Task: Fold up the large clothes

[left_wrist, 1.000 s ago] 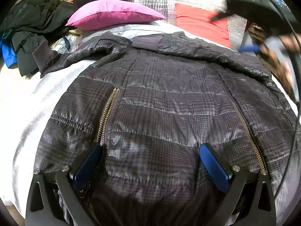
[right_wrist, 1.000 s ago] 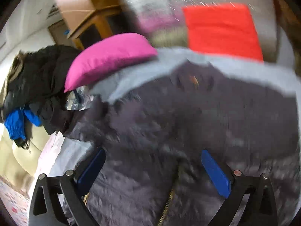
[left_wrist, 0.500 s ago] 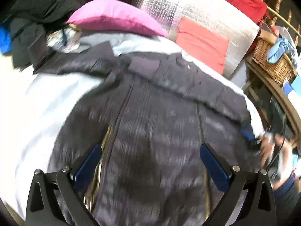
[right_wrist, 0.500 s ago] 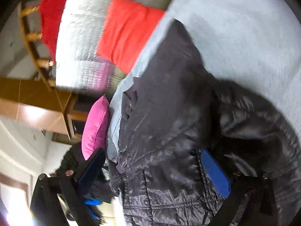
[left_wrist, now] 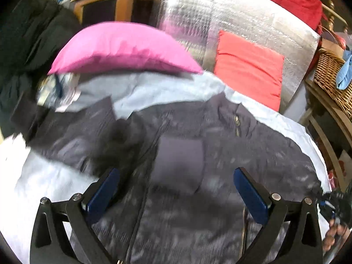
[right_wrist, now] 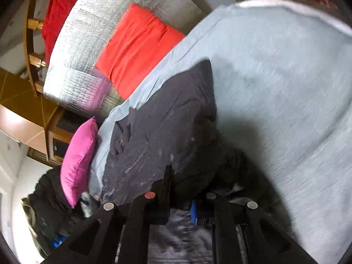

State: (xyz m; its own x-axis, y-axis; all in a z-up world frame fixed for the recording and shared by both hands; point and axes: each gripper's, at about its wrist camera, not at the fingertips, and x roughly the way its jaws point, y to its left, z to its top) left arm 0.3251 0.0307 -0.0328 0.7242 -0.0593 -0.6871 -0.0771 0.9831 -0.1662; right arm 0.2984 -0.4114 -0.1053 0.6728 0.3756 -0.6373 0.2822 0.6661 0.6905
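Two grippers were at work: your right gripper [right_wrist: 180,206] had just closed on the dark jacket [right_wrist: 158,132] by its near sleeve, likely to fold it in, while your left gripper [left_wrist: 176,189] hung open above it. Beyond, the blue sheet [right_wrist: 275,77] left room, with the pink pillow [left_wrist: 123,48] past the collar.

The dark jacket [left_wrist: 182,160] looks smeary, and its bottom is cut off. The right gripper [right_wrist: 182,200] hides the cloth it pinches.
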